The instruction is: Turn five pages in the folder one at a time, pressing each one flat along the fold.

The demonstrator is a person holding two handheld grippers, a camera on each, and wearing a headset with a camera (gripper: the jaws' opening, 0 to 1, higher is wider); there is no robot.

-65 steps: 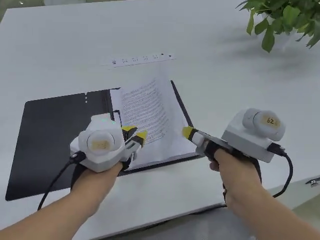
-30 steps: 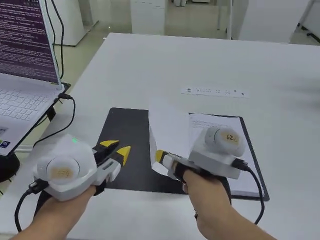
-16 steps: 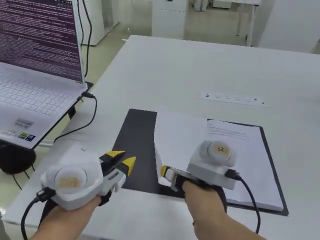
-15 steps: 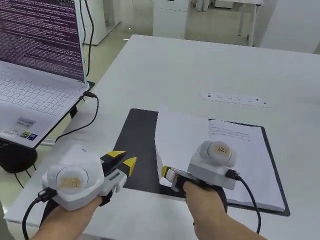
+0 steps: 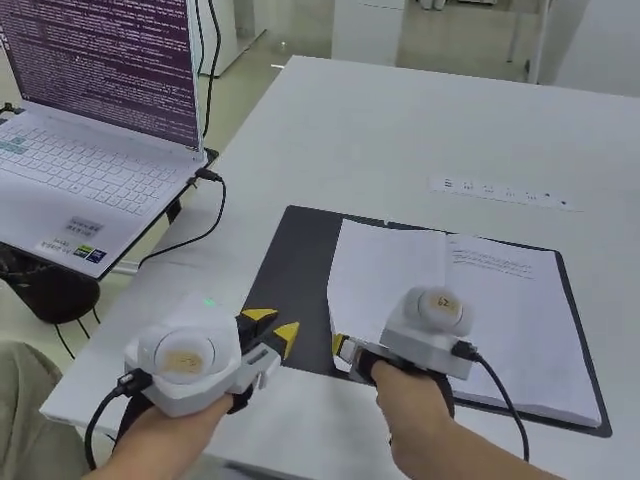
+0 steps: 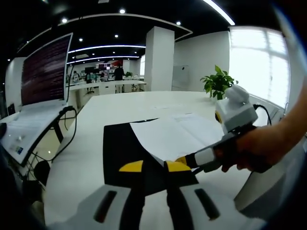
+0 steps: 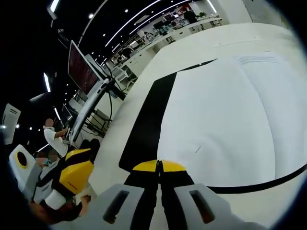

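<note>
On a white workbench [image 5: 400, 110] beside a laptop [image 5: 100, 130], the black folder [image 5: 290, 260] lies open. My right gripper [image 5: 340, 346] pinches the lifted page [image 5: 385, 275] by its lower corner, mid-turn by my reading. My left gripper [image 5: 273, 328] hovers nearby, jaws parted and empty. Next, I judge: lay the page over and press along the fold.

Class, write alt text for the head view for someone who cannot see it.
The right gripper is shut on the near corner of a page raised over the open black folder on a table. The left gripper hovers open nearby; a laptop stands at left.
</note>
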